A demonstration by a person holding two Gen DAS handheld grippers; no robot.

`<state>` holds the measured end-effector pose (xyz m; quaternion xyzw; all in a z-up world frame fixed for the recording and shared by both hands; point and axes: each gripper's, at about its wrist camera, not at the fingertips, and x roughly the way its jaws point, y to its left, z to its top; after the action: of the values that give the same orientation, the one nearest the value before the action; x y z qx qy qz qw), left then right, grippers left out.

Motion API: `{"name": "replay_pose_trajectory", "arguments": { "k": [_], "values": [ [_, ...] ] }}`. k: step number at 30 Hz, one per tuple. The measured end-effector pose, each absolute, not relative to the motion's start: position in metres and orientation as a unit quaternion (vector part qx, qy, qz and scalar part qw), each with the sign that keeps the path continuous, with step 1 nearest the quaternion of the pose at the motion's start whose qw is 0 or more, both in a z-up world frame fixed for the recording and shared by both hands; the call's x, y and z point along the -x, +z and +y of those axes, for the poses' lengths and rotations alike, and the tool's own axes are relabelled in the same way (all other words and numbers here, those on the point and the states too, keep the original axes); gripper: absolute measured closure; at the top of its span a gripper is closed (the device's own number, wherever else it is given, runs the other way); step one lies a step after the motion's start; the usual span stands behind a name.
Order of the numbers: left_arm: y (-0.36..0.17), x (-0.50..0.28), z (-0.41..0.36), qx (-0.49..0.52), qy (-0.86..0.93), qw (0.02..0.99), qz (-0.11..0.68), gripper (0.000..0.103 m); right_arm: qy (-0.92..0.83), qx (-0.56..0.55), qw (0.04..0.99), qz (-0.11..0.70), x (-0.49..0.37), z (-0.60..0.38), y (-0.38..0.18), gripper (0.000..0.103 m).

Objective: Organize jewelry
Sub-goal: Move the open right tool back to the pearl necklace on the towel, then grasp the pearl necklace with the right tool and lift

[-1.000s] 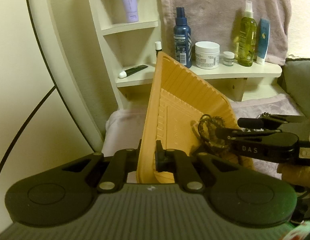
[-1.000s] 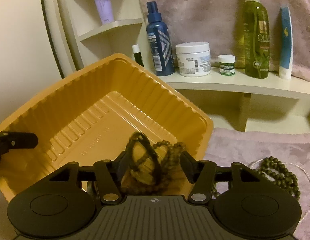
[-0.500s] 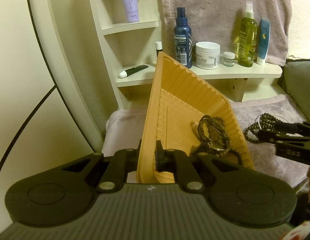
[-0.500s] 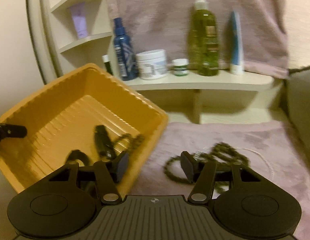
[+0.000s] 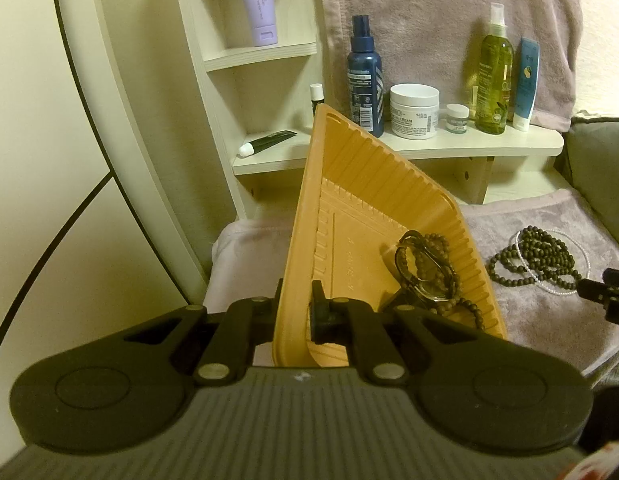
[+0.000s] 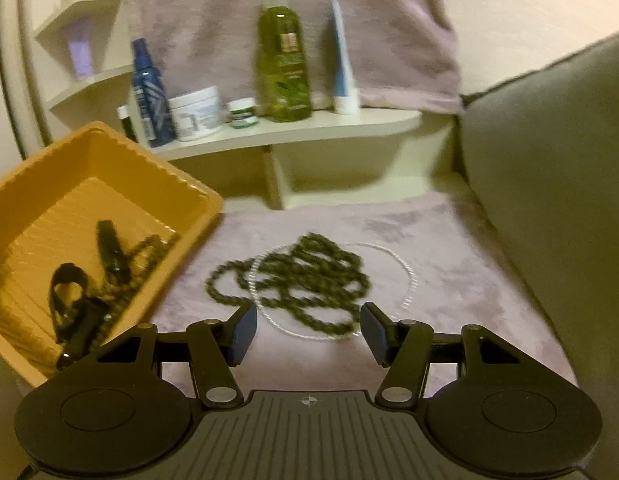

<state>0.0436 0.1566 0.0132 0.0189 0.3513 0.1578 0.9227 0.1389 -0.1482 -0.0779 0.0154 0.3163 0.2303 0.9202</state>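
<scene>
In the left wrist view, the left hand-held gripper (image 5: pixel 295 312) is pinched tight on the rim of the tilted orange tray (image 5: pixel 349 184), and a watch and a bead bracelet (image 5: pixel 427 276) lie inside it. In the right wrist view, the right hand-held gripper (image 6: pixel 309 334) has its fingers apart and holds nothing. It hangs over the dark bead necklace (image 6: pixel 309 280) and thin white chain (image 6: pixel 405 276), which lie on the pink towel (image 6: pixel 449 248) beside the tray.
</scene>
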Motion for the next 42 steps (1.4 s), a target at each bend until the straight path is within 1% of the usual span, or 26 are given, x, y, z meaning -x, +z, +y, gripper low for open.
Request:
{"name": "replay_pose_trajectory", "arguments": {
  "k": [9,18,20,21,22,25,29,31,42],
  "values": [
    [0.013,-0.044,0.157,-0.018,0.158,0.923,0.352,0.095,0.219,-0.007,0.921,0.321,-0.141,-0.159,-0.084,0.045],
    [0.013,-0.044,0.157,-0.019,0.158,0.923,0.352,0.095,0.258,0.023,0.915,0.31,-0.144,-0.141,-0.085,0.046],
    [0.013,-0.043,0.157,-0.018,0.158,0.923,0.352,0.095,0.273,0.042,0.911,0.306,-0.145,-0.13,-0.086,0.05],
    [0.013,-0.043,0.157,-0.018,0.158,0.923,0.352,0.095,0.28,0.051,0.908,0.306,-0.146,-0.125,-0.087,0.059],
    [0.013,-0.043,0.157,-0.018,0.158,0.923,0.352,0.095,0.288,0.06,0.905,0.308,-0.148,-0.119,-0.088,0.065],
    [0.013,-0.043,0.158,-0.018,0.158,0.923,0.352,0.095,0.302,0.093,0.897,0.31,-0.152,-0.103,-0.094,0.073],
    [0.013,-0.043,0.157,-0.017,0.158,0.923,0.352,0.095,0.311,0.129,0.889,0.31,-0.156,-0.09,-0.102,0.08],
    [0.013,-0.043,0.157,-0.018,0.158,0.923,0.352,0.095,0.312,0.139,0.886,0.313,-0.159,-0.086,-0.105,0.086],
    [0.013,-0.044,0.158,-0.017,0.158,0.922,0.352,0.096,0.324,0.179,0.878,0.304,-0.166,-0.074,-0.111,0.088]
  ]
}}
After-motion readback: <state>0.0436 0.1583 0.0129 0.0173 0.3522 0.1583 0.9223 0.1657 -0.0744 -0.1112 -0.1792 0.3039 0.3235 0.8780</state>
